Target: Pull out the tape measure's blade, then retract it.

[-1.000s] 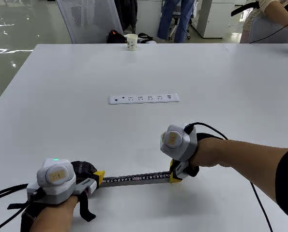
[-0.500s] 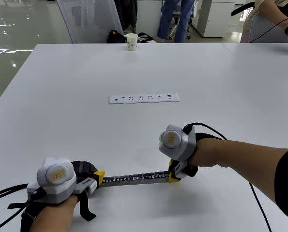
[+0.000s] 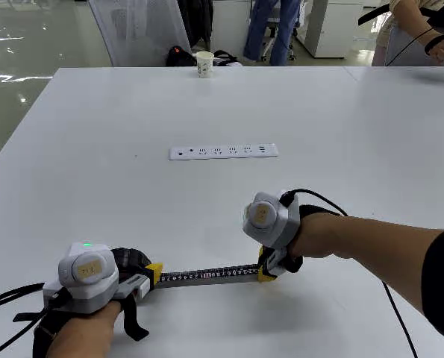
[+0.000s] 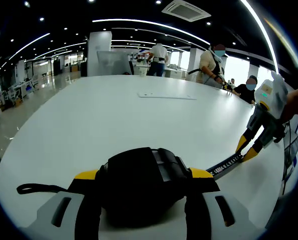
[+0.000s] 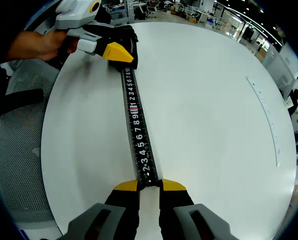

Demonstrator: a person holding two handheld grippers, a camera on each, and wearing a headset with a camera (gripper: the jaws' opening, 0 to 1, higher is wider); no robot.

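our left hand-held gripper (image 4: 143, 174) clamps the black and yellow tape measure case (image 3: 129, 261) on the white desk (image 3: 207, 97); our right hand-held gripper (image 5: 150, 186), pinching the dark numbered blade (image 5: 135, 120) by its tip, has edged slightly nearer that case.

left tool (image 3: 148, 274): rounded light grey housing, tan square sticker on top, small green light (image 3: 86, 245) at its 12 o'clock edge, grey fingers (image 4: 71, 220) with slotted bases and yellow tips. black straps (image 3: 9, 297) run off its 8 o'clock side, black band on the wrist. right tool (image 3: 266, 270): same grey housing and tan sticker, yellow-tipped fingers, black cable (image 3: 322, 198) looping out at its 1 o'clock. dark sleeve (image 3: 442, 283) on the right arm, forearm bare.
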